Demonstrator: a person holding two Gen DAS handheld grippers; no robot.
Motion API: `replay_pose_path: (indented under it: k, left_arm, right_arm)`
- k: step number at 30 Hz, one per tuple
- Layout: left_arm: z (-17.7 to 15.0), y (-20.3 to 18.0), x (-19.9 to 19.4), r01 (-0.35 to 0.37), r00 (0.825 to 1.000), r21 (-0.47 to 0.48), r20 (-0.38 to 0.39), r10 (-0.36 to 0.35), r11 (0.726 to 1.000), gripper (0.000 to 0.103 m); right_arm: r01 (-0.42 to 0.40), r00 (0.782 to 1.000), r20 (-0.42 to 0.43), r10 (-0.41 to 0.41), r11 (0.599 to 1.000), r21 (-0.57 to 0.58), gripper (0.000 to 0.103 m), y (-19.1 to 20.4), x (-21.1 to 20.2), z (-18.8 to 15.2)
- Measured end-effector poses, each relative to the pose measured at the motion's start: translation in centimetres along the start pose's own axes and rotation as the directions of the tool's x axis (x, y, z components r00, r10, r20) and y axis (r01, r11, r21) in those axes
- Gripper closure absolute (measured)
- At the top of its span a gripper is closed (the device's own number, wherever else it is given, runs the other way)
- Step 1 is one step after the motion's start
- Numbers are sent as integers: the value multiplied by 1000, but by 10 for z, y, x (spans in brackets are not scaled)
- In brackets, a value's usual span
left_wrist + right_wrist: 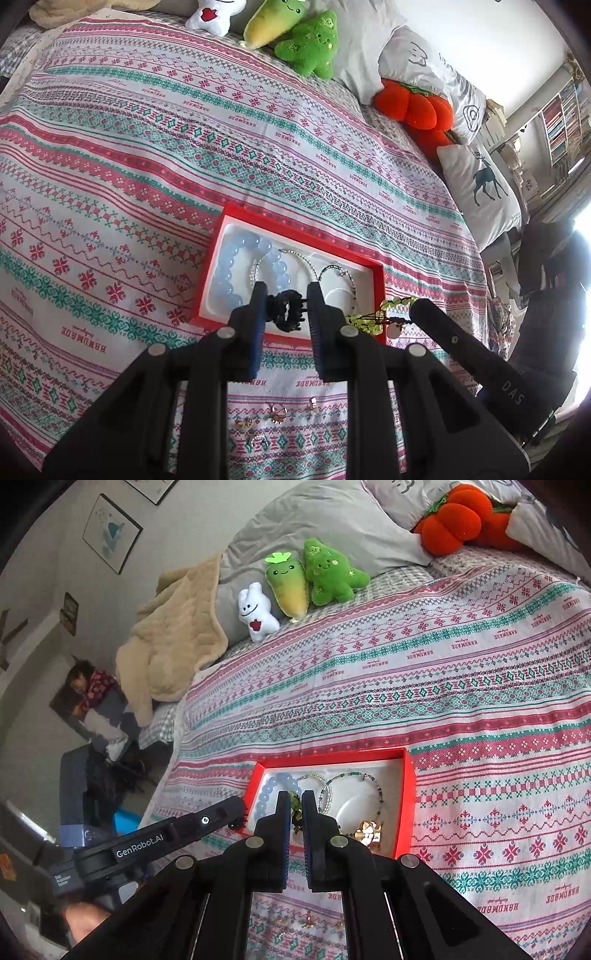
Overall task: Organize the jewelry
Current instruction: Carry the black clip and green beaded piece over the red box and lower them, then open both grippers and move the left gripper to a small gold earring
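Observation:
A red jewelry box (pixel 295 229) with a white insert lies on the patterned bedspread. It holds a pale blue bead bracelet (pixel 242 267), thin beaded chains (pixel 334 271) and a gold piece (pixel 367 832). My left gripper (pixel 284 297) is shut on a black claw hair clip (pixel 285 310), just above the box's near rim. My right gripper (pixel 294 798) is shut on a green bead bracelet (pixel 294 806), which dangles over the box (pixel 406 794). In the left wrist view the right gripper (pixel 421 306) shows beside the box with the green bracelet (pixel 373 315) hanging from it.
Several small rings and earrings (pixel 277 413) lie loose on the bedspread in front of the box, also seen as earrings (pixel 306 919). Plush toys (pixel 288 587), grey pillows and a beige blanket (pixel 173 635) sit at the bed's far end. The bed edge drops off at the left in the right wrist view.

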State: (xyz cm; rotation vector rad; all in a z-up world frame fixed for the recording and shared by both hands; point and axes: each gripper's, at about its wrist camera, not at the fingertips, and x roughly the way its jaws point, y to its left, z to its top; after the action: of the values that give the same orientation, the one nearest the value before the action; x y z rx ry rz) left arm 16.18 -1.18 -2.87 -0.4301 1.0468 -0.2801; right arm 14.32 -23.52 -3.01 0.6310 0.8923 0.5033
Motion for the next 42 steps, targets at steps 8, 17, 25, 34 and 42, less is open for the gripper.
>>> replay_pose_path:
  k: [8, 17, 25, 34, 42]
  left_arm:
    - [7, 6, 10, -1, 1000, -2, -5, 1, 1000, 80]
    - [8, 9, 24, -17, 999, -20, -28, 17, 1000, 80]
    - [11, 11, 19, -12, 1000, -17, -22, 12, 1000, 80]
    - [7, 15, 6, -26, 999, -8, -20, 26, 1000, 79]
    - [-1, 17, -4, -46, 998, 6, -31, 46, 999, 70]
  right_arm:
    - [-36, 999, 0, 36, 999, -25, 96, 3, 11, 4]
    - [29, 999, -14, -30, 1000, -7, 95, -10, 22, 5]
    - [65, 998, -25, -65, 998, 14, 86, -16, 21, 4]
    - [89, 996, -16, -89, 996, -16, 74, -7, 12, 1]
    - [96, 995, -24, -97, 995, -28, 74, -4, 6, -6]
